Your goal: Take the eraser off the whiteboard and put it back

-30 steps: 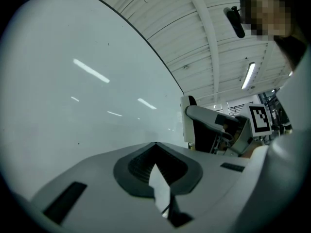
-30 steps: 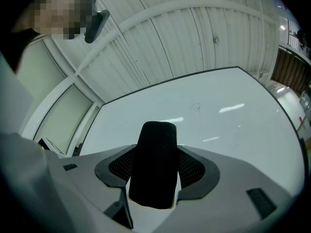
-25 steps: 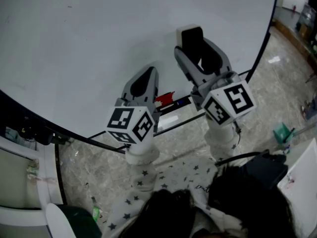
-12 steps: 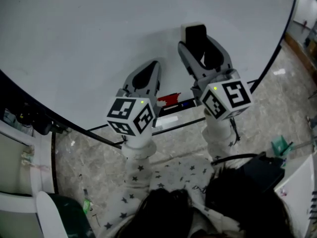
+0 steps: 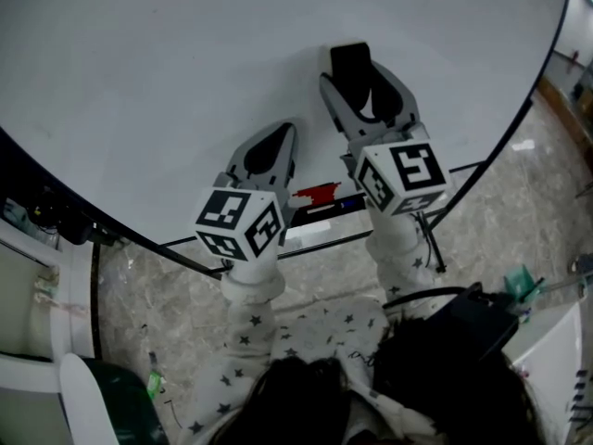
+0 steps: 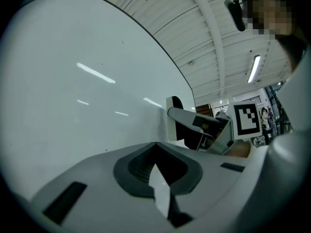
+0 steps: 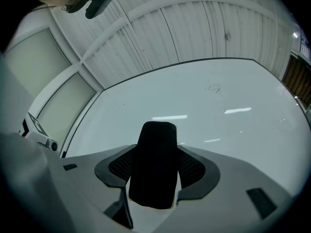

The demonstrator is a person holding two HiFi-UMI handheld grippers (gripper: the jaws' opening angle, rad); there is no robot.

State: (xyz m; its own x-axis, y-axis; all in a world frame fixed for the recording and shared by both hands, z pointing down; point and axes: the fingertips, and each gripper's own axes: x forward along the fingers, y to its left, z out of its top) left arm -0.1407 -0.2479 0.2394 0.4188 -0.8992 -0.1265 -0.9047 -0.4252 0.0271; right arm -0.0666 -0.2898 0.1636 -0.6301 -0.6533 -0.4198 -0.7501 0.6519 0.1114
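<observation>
A red marker lies near centre; at four o'clock a green thing rests on the mottled grey floor.

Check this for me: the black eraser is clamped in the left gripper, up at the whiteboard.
Wrong gripper. The black eraser is clamped in the right gripper, up at the whiteboard; the right gripper view shows it between those jaws. The left gripper is shut on nothing.

- Grey moulded shells form the left gripper and the right gripper, with black ribbed pads lining the jaws.
- A white cube with black square markers sits on each.
- The sleeves are white with small dark stars.
- A thin black cable trails beside the right cuff.
</observation>
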